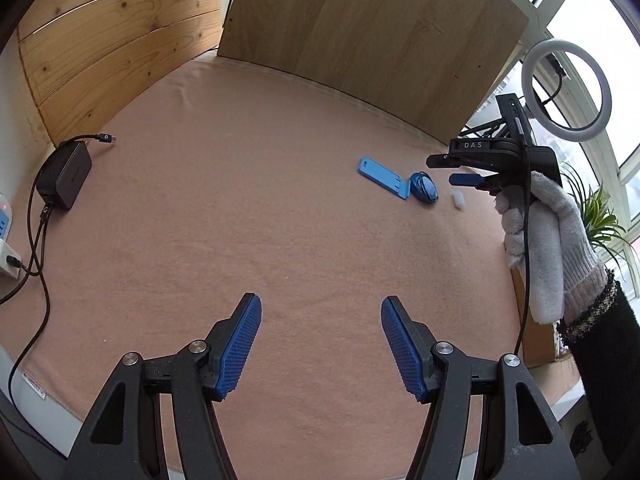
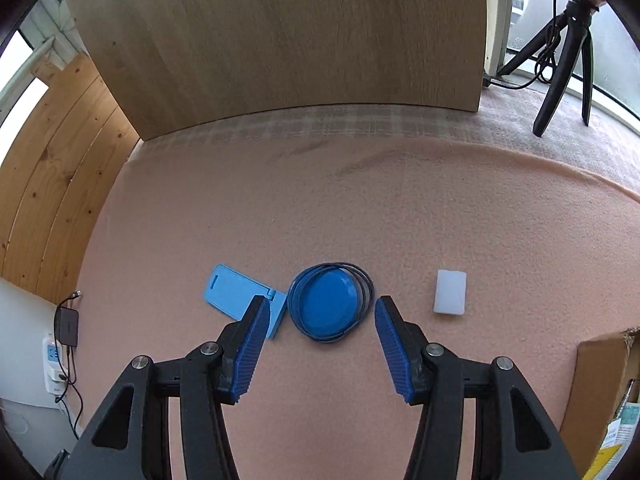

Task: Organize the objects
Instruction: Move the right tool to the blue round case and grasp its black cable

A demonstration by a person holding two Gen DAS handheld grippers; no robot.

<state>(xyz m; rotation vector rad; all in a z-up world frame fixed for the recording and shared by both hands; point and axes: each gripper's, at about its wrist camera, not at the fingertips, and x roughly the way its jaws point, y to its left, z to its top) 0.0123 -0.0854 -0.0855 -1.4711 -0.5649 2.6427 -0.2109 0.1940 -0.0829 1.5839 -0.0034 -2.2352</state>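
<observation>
Objects to organize number three on your pink cloth (image 2: 360, 208): one blue disc (image 2: 329, 307) ringed by a dark blue cable (image 2: 370, 286), one light blue phone stand (image 2: 232, 294) touching its left, one white block (image 2: 450, 292) apart on its right. Your right gripper (image 2: 318, 350) hangs just before the disc, jaws spread wide, nothing between the pads. Your left gripper (image 1: 320, 346) is equally spread over bare cloth, empty. Farther left lies one black charger (image 1: 64, 178); one wooden board (image 2: 288, 40) stands behind.
</observation>
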